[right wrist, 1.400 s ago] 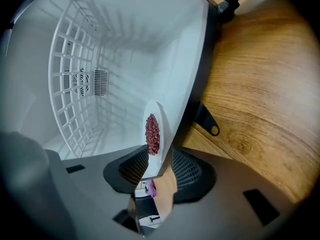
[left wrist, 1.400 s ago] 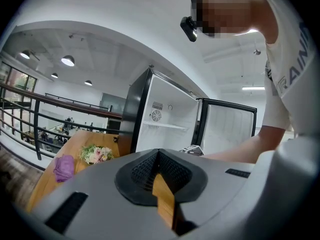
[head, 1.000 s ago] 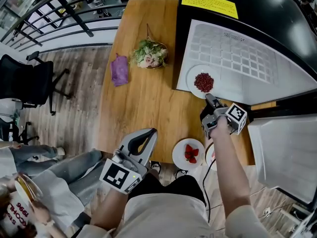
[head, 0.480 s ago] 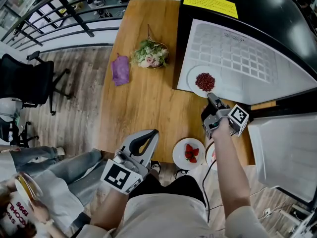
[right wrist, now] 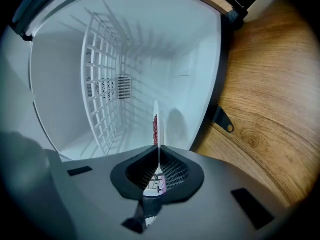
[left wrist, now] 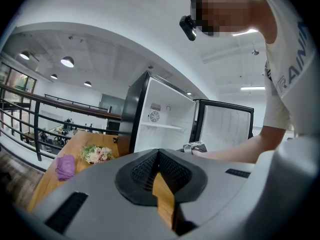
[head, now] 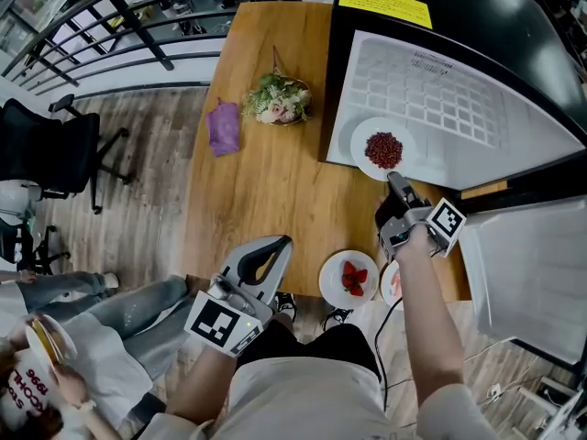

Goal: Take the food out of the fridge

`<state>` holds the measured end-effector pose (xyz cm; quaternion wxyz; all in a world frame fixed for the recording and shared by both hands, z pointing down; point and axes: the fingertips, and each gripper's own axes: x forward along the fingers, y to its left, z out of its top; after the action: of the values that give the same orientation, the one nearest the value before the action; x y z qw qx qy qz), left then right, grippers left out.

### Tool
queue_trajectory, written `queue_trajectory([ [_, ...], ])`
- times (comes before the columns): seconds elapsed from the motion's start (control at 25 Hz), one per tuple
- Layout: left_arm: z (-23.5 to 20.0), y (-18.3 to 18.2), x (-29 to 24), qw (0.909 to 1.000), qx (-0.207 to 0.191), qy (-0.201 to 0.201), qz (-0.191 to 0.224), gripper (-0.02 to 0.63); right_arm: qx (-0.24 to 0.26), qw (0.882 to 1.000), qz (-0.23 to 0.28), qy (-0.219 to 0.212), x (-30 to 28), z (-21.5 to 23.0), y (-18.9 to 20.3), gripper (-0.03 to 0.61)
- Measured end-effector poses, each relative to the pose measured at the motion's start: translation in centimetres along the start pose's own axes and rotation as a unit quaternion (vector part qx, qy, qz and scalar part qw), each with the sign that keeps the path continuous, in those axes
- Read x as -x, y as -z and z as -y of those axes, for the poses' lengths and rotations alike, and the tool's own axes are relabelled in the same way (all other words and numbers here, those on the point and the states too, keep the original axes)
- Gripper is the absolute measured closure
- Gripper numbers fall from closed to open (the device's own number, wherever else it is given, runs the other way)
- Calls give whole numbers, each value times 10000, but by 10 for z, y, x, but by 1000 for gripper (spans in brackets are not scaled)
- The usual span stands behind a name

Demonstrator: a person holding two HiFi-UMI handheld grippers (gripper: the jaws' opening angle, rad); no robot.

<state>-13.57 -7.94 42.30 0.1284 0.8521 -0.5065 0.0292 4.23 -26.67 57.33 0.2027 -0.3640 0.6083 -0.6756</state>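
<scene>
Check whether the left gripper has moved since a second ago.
No. The left gripper keeps its place at the table's near edge, the same gap left of the strawberry plate.

An office-like mezzanine: black railing [head: 138,27], swivel chair [head: 46,149], wooden table [head: 266,181] and mini fridge [head: 440,108].

The wooden table [head: 266,186] bears a purple cloth [head: 222,128] at ten o'clock from its middle, with a basket of flowers [head: 278,99] near it at twelve. A black fridge [head: 477,35] stands along the three o'clock side. At five o'clock, on the near edge, sits a white plate of strawberries [head: 349,280], with a second plate [head: 391,285] just beside it, partly hidden.
</scene>
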Motion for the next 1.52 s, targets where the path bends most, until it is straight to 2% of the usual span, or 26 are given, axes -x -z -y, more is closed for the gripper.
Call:
queue_trajectory([
  [0.36,5,-10,11,9998,-96,-86,141,607,90,9992,-217,-334,44,-31,27,550],
  [0.64,16,-19,29,9991,-188,-256,279,607,352,9965,-521,-545,86,-53,58,550],
  [1.0,19,-15,63,9962,-160,-743,434,607,630,9855,-1425,-676,110,-51,132,549],
  [1.28,18,-8,94,9925,-85,-1135,454,607,569,9748,-2061,-641,113,-37,195,549],
  [1.52,10,-2,111,9910,-53,-1275,401,607,532,9681,-2379,-572,117,-17,246,549],
])
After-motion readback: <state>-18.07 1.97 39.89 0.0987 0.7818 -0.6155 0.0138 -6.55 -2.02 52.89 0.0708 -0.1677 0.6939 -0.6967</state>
